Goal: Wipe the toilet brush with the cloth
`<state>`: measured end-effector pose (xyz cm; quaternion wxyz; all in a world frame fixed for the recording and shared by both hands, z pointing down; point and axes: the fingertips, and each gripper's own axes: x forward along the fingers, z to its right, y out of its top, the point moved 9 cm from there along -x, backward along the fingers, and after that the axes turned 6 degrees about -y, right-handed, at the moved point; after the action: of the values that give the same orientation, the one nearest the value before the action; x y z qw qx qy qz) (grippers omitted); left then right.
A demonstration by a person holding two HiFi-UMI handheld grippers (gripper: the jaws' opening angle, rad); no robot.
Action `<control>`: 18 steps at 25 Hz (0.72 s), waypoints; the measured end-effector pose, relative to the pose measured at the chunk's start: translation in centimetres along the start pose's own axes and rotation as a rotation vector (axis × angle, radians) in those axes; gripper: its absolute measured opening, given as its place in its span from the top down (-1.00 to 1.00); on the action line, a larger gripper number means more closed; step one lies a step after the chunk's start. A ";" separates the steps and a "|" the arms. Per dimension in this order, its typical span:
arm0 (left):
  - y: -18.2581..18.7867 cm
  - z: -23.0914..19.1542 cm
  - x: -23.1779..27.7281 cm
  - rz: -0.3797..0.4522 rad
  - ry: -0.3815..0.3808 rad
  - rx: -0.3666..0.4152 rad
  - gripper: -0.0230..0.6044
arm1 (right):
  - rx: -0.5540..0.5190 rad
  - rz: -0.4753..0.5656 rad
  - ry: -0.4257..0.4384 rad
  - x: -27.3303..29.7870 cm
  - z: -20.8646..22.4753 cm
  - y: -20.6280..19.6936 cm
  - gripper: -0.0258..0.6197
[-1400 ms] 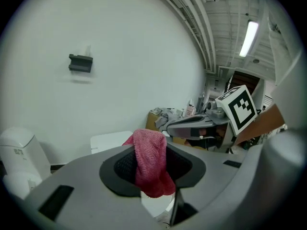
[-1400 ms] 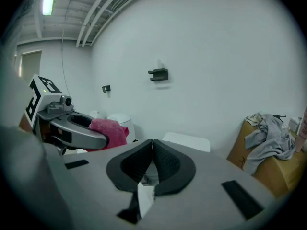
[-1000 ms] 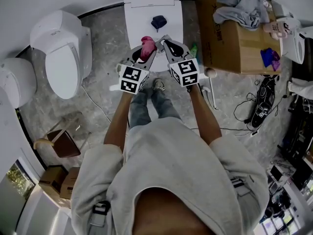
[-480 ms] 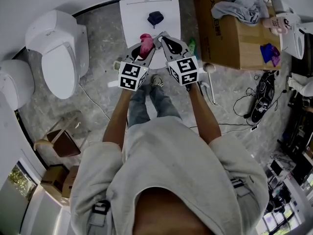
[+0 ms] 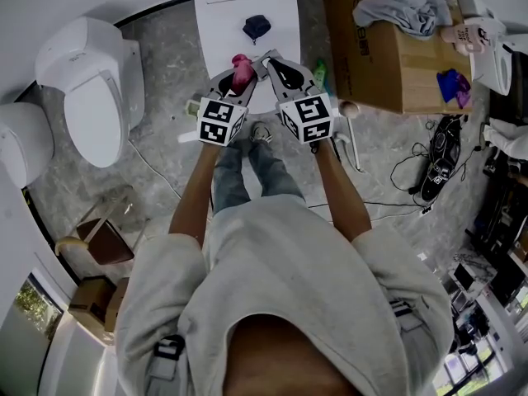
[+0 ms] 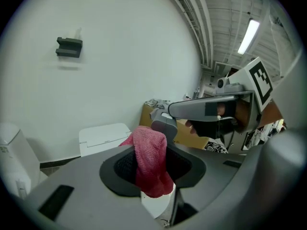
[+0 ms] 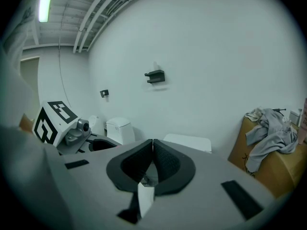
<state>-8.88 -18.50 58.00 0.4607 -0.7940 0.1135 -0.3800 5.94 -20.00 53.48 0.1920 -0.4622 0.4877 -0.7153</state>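
The left claw (image 5: 244,79) is clenching a pink-red knitted cloth (image 6: 149,152). The cloth is hanging lengthwise between the pads with its long axis near vertical, one end standing above the claw tips and the other drooping below them. The right claw (image 7: 152,150) is pressing its jaws fully together with nothing between them. Both claws are hovering side by side, close together, over the near edge of a white rectangular unit (image 5: 223,7), on which a small dark blue object (image 5: 256,27) is lying.

A white long-handled tool (image 5: 355,151) is lying on the grey marbled floor (image 5: 173,73), beside a brown cardboard box (image 5: 379,64). Its rounded end is pointing toward the box. Whether it is the toilet brush cannot be told.

Open floor is showing left of the unit, up to a white toilet (image 5: 87,89). The box is crowding the right side.
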 end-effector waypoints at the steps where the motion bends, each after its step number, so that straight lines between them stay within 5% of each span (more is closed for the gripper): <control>1: -0.1 -0.1 0.2 -0.004 0.001 -0.004 0.48 | 0.000 0.001 0.000 0.0 0.0 0.0 0.83; 18: -2.8 -1.1 2.6 -0.130 0.015 -0.044 0.48 | -0.010 -0.002 -0.003 -0.3 -0.2 -0.2 0.83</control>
<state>-8.36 -19.02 61.87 0.4167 -0.8066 0.0736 -0.4126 5.96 -19.53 53.50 0.1896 -0.4648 0.4905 -0.7123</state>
